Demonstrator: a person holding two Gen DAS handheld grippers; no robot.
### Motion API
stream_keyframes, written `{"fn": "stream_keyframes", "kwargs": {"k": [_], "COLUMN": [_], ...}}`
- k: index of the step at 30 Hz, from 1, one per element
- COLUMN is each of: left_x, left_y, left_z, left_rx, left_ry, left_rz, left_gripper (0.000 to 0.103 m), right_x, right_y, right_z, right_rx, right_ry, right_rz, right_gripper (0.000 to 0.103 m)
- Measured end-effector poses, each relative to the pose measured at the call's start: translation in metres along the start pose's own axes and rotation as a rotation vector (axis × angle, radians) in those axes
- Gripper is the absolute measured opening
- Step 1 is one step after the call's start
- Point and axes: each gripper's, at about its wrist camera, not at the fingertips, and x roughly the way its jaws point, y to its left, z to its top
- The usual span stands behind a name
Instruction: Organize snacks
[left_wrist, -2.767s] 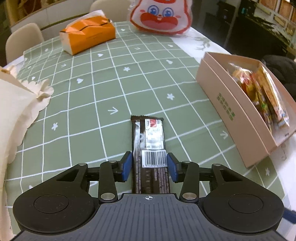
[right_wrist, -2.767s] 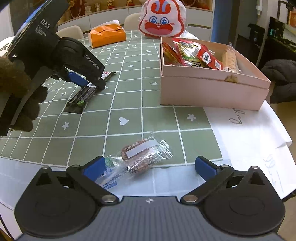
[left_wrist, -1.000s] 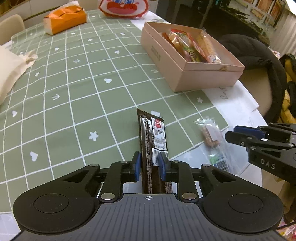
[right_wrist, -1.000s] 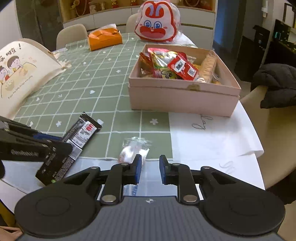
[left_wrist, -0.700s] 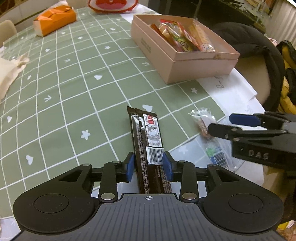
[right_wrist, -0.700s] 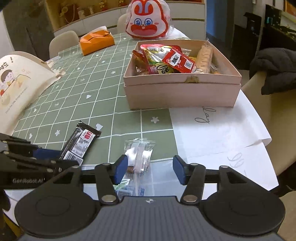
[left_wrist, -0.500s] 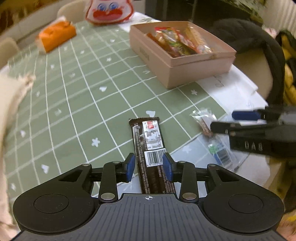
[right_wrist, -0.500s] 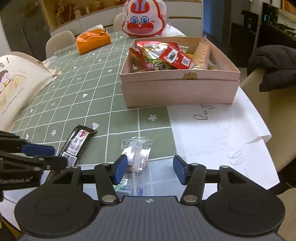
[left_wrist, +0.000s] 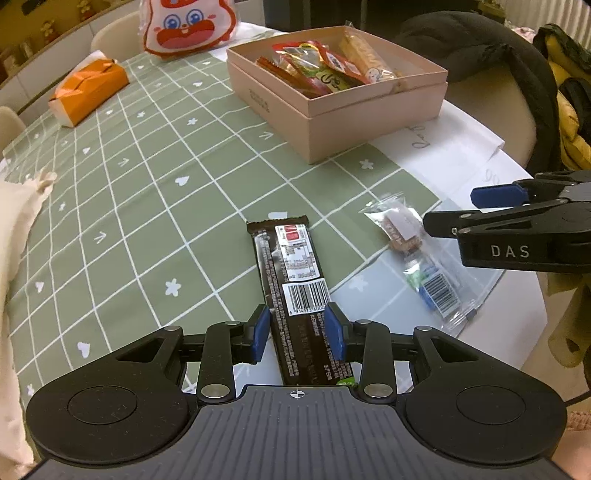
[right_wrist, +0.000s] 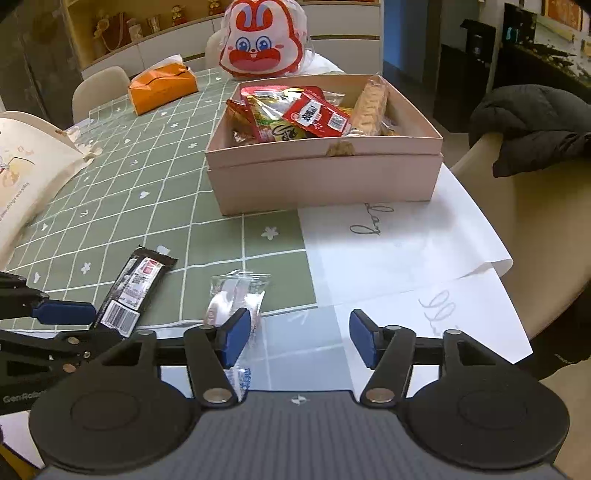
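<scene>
A dark chocolate bar (left_wrist: 295, 280) lies on the green checked tablecloth near the table's front edge; it also shows in the right wrist view (right_wrist: 135, 286). My left gripper (left_wrist: 298, 334) is open, its blue pads on either side of the bar's near end with small gaps. A clear-wrapped snack (left_wrist: 413, 254) lies to the bar's right, seen in the right wrist view too (right_wrist: 236, 301). My right gripper (right_wrist: 295, 341) is open and empty, its left pad beside that snack. The pink box (right_wrist: 325, 177) farther back holds several snacks.
An orange tissue pack (right_wrist: 162, 88) and a rabbit-face bag (right_wrist: 264, 44) sit at the far side. A cream cloth bag (right_wrist: 26, 173) lies at the left. White paper sheets (right_wrist: 399, 251) hang over the right table edge. A chair with a black coat (right_wrist: 532, 129) stands to the right.
My left gripper closed on the chocolate bar, then opened again, and the bar lies on the table. My right gripper went from nearly shut to wide open, and both cameras pulled back.
</scene>
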Motion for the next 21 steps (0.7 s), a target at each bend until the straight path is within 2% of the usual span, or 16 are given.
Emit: {"fn": "stream_keyframes", "kwargs": {"k": [3,6,10,15,17,18,19,20,21], "left_x": [-0.009,-0.018,-0.01,0.002,0.003,0.004,0.005,0.005,0.006], "left_y": [0.004,-0.002,-0.012,-0.018,-0.022,-0.024,-0.025,-0.024,-0.023], "left_z": [0.003,0.008,0.007,0.002,0.0,0.0,0.0,0.0,0.001], "left_rx": [-0.026,0.026,0.087,0.081,0.099,0.106,0.102,0.092,0.076], "left_ry": [-0.041,-0.088,-0.047,0.009,0.009,0.012,0.014,0.016,0.017], "left_rz": [-0.02,0.001,0.02,-0.008,-0.005,-0.016,-0.035,-0.057,-0.082], "left_gripper": [0.038,0.038,0.038,0.04,0.048,0.058,0.063,0.073,0.079], "right_x": [0.001,0.001,0.003,0.003,0.005,0.007,0.007,0.007,0.007], "right_y": [0.001,0.0,-0.003,-0.005,-0.007,-0.009,-0.009,-0.008,-0.007], "right_z": [0.002,0.003,0.001,-0.001,-0.002,-0.003,-0.004,-0.005,-0.006], "right_rx": [-0.001,-0.001,0.013,0.021,0.026,0.029,0.028,0.023,0.016], "right_ry": [-0.004,-0.003,0.0,0.002,0.012,0.024,0.017,0.016,0.016], "right_rz": [-0.002,-0.007,-0.008,-0.018,-0.03,-0.032,-0.033,-0.038,-0.043], "right_gripper": [0.062,0.062,0.065,0.065,0.065,0.066,0.066,0.067,0.067]}}
